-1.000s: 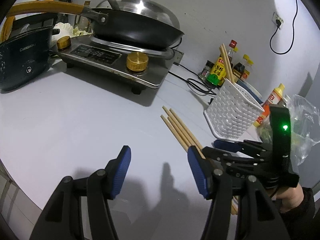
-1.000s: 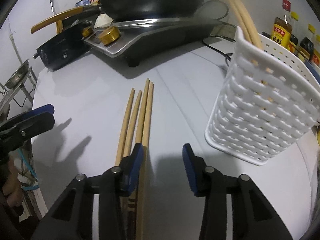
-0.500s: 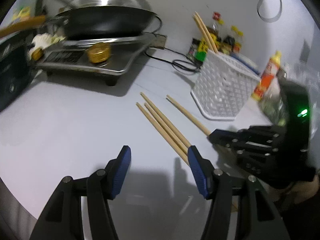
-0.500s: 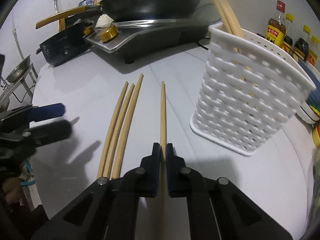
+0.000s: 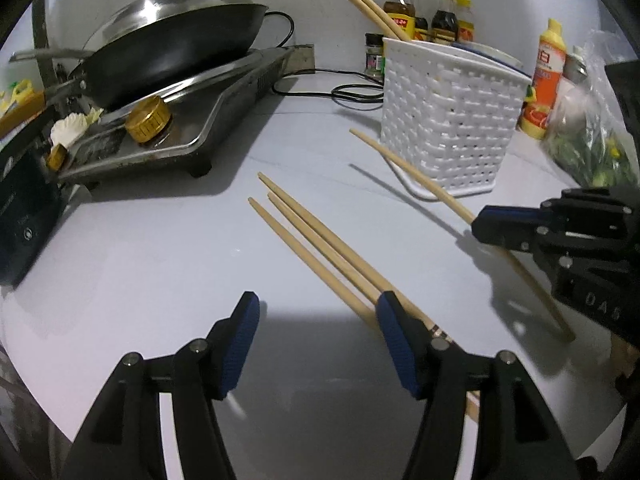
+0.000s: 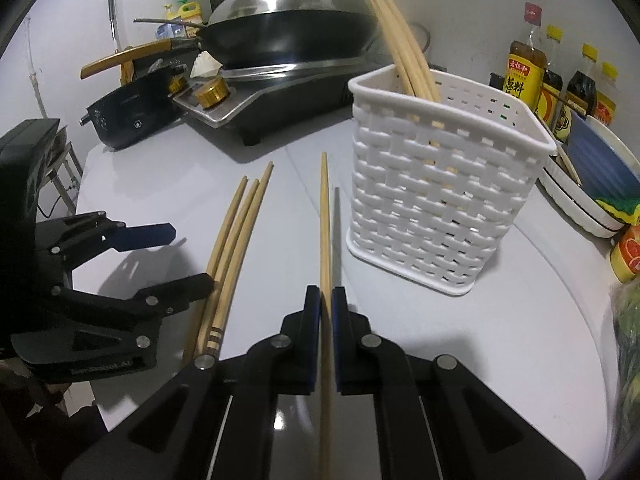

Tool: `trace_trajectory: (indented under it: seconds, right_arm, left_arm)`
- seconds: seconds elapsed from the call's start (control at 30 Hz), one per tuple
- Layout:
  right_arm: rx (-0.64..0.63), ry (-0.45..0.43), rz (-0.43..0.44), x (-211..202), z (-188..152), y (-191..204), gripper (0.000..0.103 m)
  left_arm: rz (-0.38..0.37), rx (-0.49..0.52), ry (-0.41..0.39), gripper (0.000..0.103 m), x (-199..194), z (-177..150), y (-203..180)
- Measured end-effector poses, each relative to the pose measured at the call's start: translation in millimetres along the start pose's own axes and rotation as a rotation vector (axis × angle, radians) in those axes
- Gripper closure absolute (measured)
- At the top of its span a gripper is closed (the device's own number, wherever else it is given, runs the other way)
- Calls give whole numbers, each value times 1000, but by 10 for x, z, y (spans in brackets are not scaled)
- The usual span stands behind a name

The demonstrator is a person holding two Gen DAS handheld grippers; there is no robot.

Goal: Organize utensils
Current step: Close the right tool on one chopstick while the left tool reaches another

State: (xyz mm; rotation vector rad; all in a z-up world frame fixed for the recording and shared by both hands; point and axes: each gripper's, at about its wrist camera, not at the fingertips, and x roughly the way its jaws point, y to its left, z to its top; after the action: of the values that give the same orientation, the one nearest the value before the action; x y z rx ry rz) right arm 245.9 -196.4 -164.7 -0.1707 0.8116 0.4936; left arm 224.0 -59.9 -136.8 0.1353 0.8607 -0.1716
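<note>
We note a white woven-pattern basket standing upright on the pale countertop; three chopsticks lean inside it, tips rising above its rim toward the wok. Behind the basket, a black wok with one steel lid sits on a portable stove. To the basket's right we count four sauce bottles along the wall and one orange squeeze bottle. Just left of the basket, we hold a single chopstick clamped between the closed fingers of our right gripper, its tip pointing toward the stove, lifted off the counter with a thin shadow beside it. Farther left of the basket, three loose chopsticks lie side by side on the counter. Our left gripper hangs over their thick ends, its jaws opening, nothing between them; its right finger overlaps the bundle in view.
</note>
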Motion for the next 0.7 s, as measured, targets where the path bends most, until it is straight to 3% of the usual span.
trace_trajectory:
  seconds: [0.17,0.5,0.6,0.7]
  right_arm:
    - [8,1,11,2,-30,-46,98]
    - [7,-7,37,-3,-29,-14,98]
    - [10,-1,43,8,-43,-26,98]
    - [2,8,49,14,-52,-27,98]
  left_arm:
    - [17,-18,-3,32,-23,-59,73]
    - [34,15,21,32,-7,37,59]
    - [88,51,24,32,61,46,56]
    - [83,73,11,32,63,42,110]
